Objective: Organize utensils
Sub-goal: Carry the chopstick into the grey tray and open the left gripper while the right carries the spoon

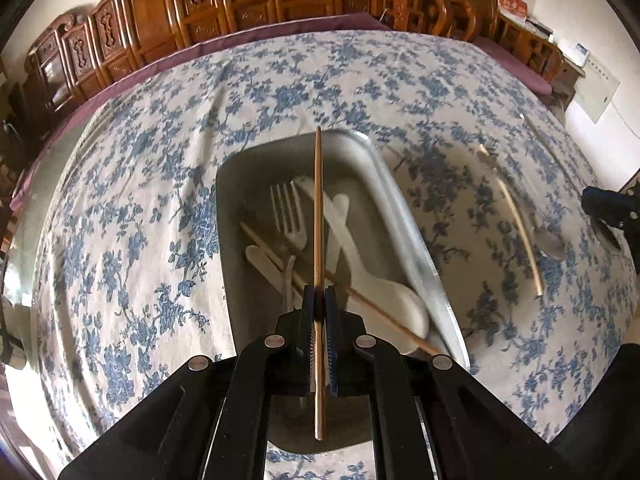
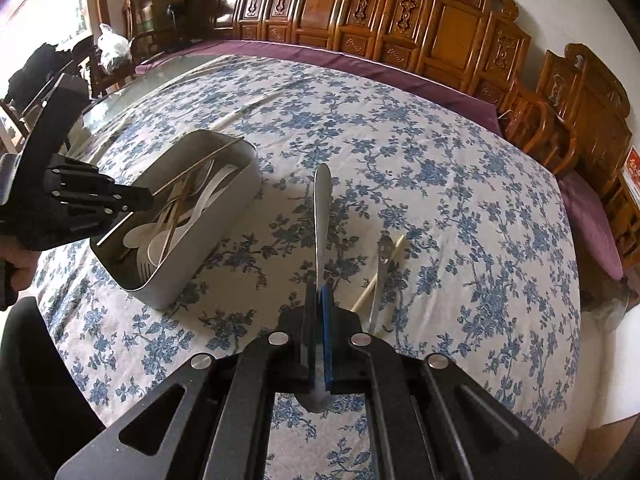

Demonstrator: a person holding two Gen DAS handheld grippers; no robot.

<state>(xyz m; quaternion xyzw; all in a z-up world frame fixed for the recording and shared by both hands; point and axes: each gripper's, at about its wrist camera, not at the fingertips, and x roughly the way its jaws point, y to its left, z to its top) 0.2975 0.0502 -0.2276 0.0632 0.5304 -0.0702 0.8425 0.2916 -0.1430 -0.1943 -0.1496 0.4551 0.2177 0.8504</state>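
A wooden chopstick [image 1: 318, 216] is pinched between the pressed-together fingers of the left gripper [image 1: 319, 300] and is held above the grey metal tray [image 1: 416, 240], pointing along its length. Inside the tray, a white plastic fork [image 1: 289, 216], a white plastic spoon [image 1: 384, 300] and another chopstick [image 1: 384, 316] are seen lying crossed. A metal spoon [image 2: 321, 216] is clamped edge-on between the fingers of the right gripper [image 2: 319, 300], above the blue floral tablecloth [image 2: 440, 200]. Just right of it, a bamboo chopstick [image 2: 376, 276] and a metal utensil [image 2: 382, 264] are left lying together on the tabletop.
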